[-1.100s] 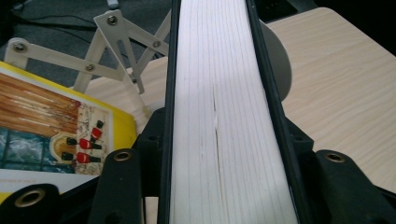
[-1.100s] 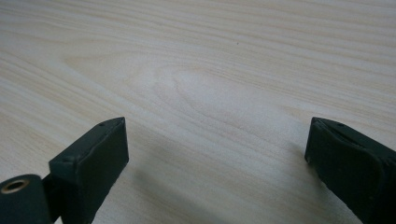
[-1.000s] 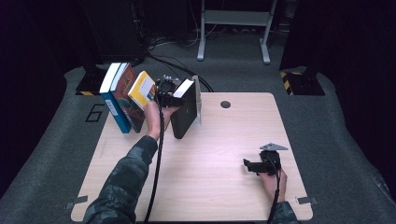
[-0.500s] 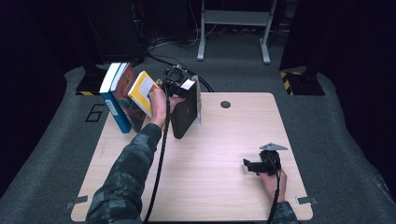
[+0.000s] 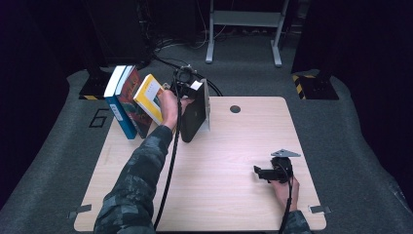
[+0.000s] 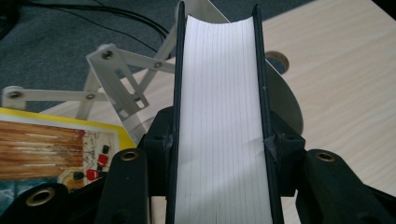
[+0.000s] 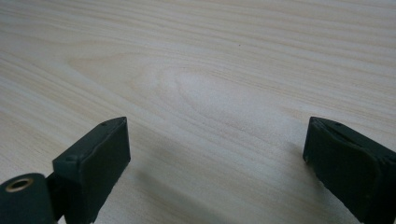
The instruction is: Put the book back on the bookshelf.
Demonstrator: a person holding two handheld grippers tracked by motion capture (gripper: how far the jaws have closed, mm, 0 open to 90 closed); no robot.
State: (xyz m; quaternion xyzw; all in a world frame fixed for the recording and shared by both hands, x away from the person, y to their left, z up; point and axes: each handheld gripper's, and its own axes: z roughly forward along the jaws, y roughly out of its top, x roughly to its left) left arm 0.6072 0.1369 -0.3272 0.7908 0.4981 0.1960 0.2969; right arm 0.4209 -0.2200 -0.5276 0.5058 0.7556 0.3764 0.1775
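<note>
Two grippers are seen: the left gripper (image 5: 187,83), its jaws having just been closing, is clamped on the black book (image 5: 195,117), held upright at 11 o'clock on the bench (image 5: 234,204) beside leaning books (image 5: 134,100); the right gripper (image 5: 263,173), jaws apart and empty, is rested at 4 o'clock.

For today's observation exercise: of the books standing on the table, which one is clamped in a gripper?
The black-covered book, rightmost in the row. The left gripper has its jaws pressed on both covers, white page edges between them; the yellow book and the blue book lean untouched.
</note>
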